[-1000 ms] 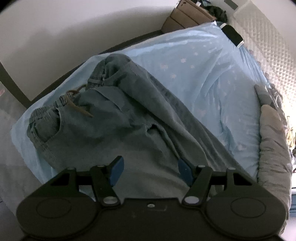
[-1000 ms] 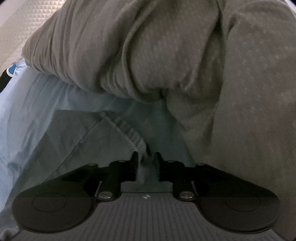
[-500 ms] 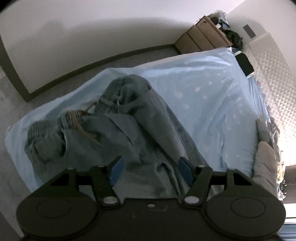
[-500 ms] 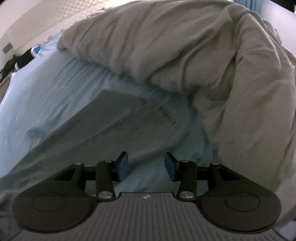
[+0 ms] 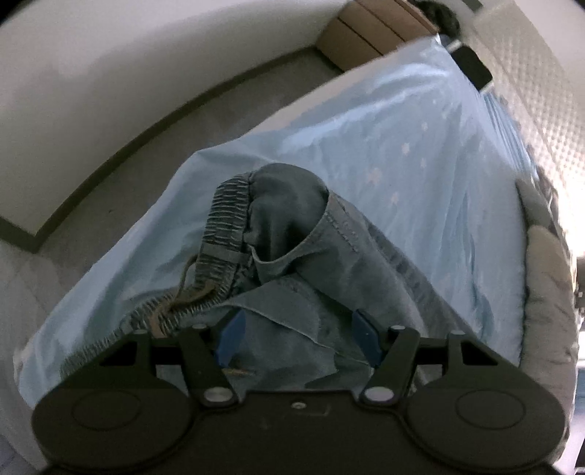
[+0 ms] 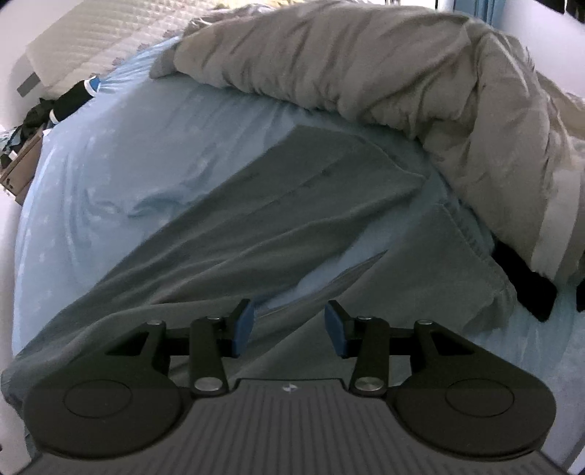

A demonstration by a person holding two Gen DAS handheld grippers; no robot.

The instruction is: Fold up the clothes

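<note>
A pair of blue denim trousers [image 5: 292, 255] lies on the light blue bed sheet [image 5: 420, 153]. Its elastic waistband [image 5: 223, 234] with a brown drawstring is bunched at the near left. My left gripper [image 5: 294, 338] is open and empty, just above the trousers' hip. In the right wrist view the two legs [image 6: 256, 215] stretch away toward the grey duvet [image 6: 402, 69], with a gap of sheet between them. My right gripper [image 6: 289, 325] is open and empty above that gap, apart from the cloth.
The grey duvet is heaped along the bed's far side and overlaps the leg ends. A black cloth [image 6: 526, 285] lies under its edge. A brown cardboard box [image 5: 369, 33] and a dark item [image 5: 471, 69] sit near the headboard. Grey floor [image 5: 146, 190] borders the bed.
My right gripper opened, let go of the leg hem and pulled back from the duvet. My left gripper stayed open and moved toward the waistband.
</note>
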